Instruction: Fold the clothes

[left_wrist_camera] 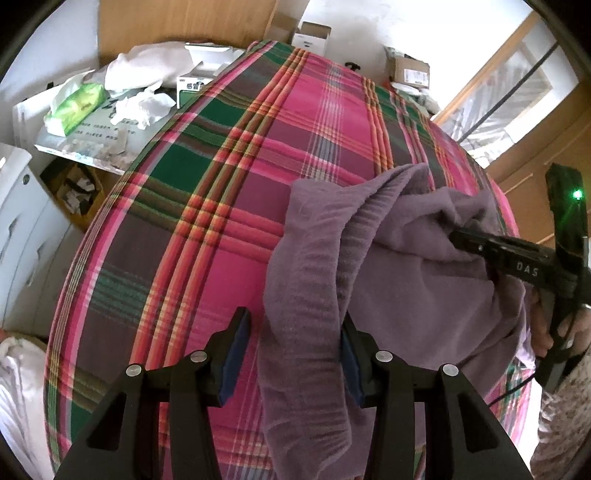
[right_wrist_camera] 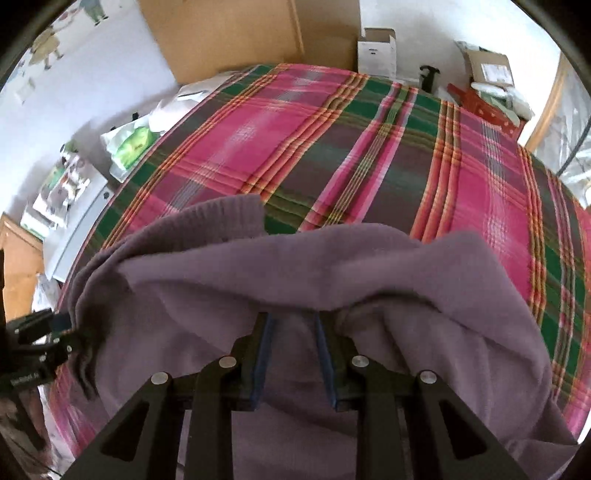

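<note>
Purple knit garment heaped low and right of centre in the left wrist view, spread over a pink, green and orange plaid bedspread on the bed. Nearest the lens, left gripper with jaws wide apart, a ribbed strip of the garment hanging down between the blue pads, close against the right-hand pad, not pinched. Further right in the same frame, right gripper reaching in from the right edge, its tip buried in bunched purple fabric; a hand wrapped round its grip at the lower right, a green light above it.

Seen from the right wrist view, right gripper low in the frame with jaws partly open, purple cloth lying between and over the pad tips; whether anything is actually gripped, cannot tell. Left gripper at the left edge, touching the garment's dark folded rim.

Beyond the garment, bare plaid stretching to the top of the frame. Past the bed's far edge, a white open box, a brown cardboard box, a green pack on cluttered white surfaces at upper left, and a wooden panel against the wall.
</note>
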`<state>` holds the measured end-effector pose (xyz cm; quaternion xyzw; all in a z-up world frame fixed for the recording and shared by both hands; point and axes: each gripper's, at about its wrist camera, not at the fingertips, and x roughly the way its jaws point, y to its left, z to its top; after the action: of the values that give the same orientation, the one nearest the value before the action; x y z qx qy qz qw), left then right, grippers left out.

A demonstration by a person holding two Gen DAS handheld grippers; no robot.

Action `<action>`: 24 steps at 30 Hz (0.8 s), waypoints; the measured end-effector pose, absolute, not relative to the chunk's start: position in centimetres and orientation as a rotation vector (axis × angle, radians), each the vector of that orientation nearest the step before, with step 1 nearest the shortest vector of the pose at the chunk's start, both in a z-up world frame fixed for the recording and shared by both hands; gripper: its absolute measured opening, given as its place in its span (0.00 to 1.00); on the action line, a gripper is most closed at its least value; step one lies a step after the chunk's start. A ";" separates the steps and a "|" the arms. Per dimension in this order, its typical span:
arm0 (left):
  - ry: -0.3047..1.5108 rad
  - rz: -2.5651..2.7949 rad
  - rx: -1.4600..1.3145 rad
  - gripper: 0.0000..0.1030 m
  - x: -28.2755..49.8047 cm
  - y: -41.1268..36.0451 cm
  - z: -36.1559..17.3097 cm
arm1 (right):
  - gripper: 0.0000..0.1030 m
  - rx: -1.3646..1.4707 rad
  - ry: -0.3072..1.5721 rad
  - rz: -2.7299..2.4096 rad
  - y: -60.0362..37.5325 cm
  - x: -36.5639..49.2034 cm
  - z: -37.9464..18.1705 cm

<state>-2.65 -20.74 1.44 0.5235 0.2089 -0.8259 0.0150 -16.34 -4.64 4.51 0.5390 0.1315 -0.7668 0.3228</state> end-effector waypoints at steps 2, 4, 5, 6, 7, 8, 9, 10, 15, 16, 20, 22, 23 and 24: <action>0.670 -2.569 1.636 0.46 -2.4 -20.9 1.4 | 0.25 1.357 0.260 -2.049 -4.2 -16.8 5.7; 0.687 -2.570 1.637 0.46 -2.1 -21.1 1.4 | 0.25 1.291 0.133 -2.050 -3.9 -17.5 6.8; 0.693 -2.571 1.635 0.46 -2.0 -21.1 1.3 | 0.25 1.259 0.084 -2.047 -3.9 -17.9 7.2; 0.699 -2.573 1.632 0.46 -1.9 -21.2 1.3 | 0.25 1.230 0.060 -2.052 -4.1 -18.3 7.6; 0.706 -2.575 1.630 0.46 -1.8 -21.2 1.3 | 0.25 1.212 0.043 -2.045 -4.4 -18.8 7.7; 0.707 -2.576 1.629 0.46 -1.7 -21.2 1.3 | 0.26 1.207 0.036 -2.023 -5.0 -19.3 7.6; 0.706 -2.578 1.628 0.46 -1.7 -21.2 1.3 | 0.30 1.203 0.030 -2.002 -5.5 -19.8 7.5; 0.704 -2.579 1.629 0.46 -1.8 -21.2 1.3 | 0.33 1.204 0.033 -1.972 -6.1 -20.3 7.2; 0.699 -2.593 1.638 0.46 -1.7 -21.5 1.3 | 0.38 1.220 0.141 -1.866 -7.8 -20.5 5.1; 0.696 -2.593 1.640 0.46 -1.6 -21.5 1.3 | 0.38 1.220 0.165 -1.853 -8.1 -20.4 4.7; 0.673 -2.585 1.652 0.46 -1.5 -21.1 1.4 | 0.38 1.214 0.259 -1.804 -8.9 -20.1 3.4; 0.667 -2.585 1.656 0.46 -1.5 -21.1 1.4 | 0.38 1.213 0.278 -1.794 -9.3 -20.3 3.2; 0.662 -2.586 1.657 0.46 -1.6 -21.1 1.4 | 0.38 1.214 0.284 -1.787 -9.2 -20.3 3.2; 0.654 -2.586 1.660 0.46 -1.6 -21.0 1.4 | 0.38 1.211 0.290 -1.782 -9.3 -20.2 3.2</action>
<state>-1.58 -21.04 1.37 0.5284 0.2083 -0.8231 -0.0001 -20.22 -9.27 3.16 0.4930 0.1181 -0.7256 0.4653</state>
